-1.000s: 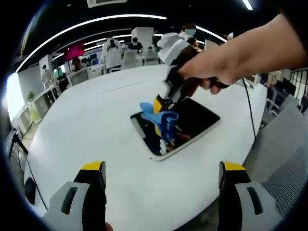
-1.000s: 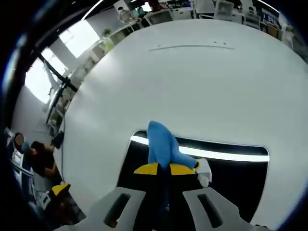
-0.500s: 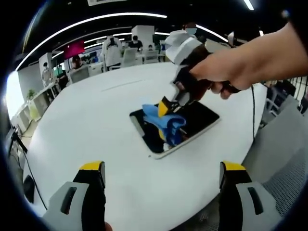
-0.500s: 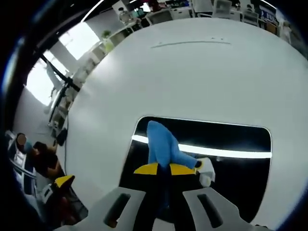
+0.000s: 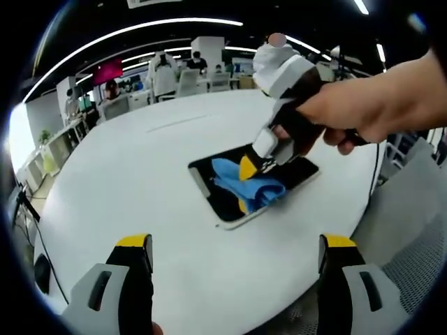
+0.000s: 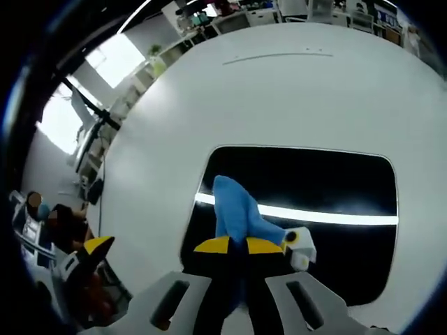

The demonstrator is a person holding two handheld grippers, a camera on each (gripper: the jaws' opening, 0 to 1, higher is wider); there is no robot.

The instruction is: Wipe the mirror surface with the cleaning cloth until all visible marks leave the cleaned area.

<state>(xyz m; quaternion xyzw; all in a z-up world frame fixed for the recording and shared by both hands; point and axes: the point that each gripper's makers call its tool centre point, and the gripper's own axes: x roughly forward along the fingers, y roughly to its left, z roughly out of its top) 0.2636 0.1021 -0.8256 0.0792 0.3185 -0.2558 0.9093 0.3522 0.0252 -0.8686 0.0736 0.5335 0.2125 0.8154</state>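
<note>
The mirror (image 5: 253,183) lies flat near the middle of the round white table (image 5: 140,181), a dark rounded rectangle with a pale rim; in the right gripper view it (image 6: 307,209) mirrors a bright ceiling strip across its face. The right gripper (image 6: 234,246) has its yellow-tipped jaws pinched tight on the blue cleaning cloth (image 6: 235,209), which is bunched and pressed onto the glass; from the left gripper view the same cloth (image 5: 248,185) sits over the middle of the mirror under the person's hand (image 5: 363,112). The left gripper (image 5: 234,251) hangs back at the near edge of the table with its jaws spread wide, holding nothing, well apart from the mirror

To my eye the wipe is under way, and I can't make out any marks on the glass from here; doing it well means keeping the cloth flat under steady pressure, sweeping in overlapping passes out to the corners, and not letting the hard yellow tips touch the glass; the mirror looks free to slide, so the idle gripper could steady its rim
</note>
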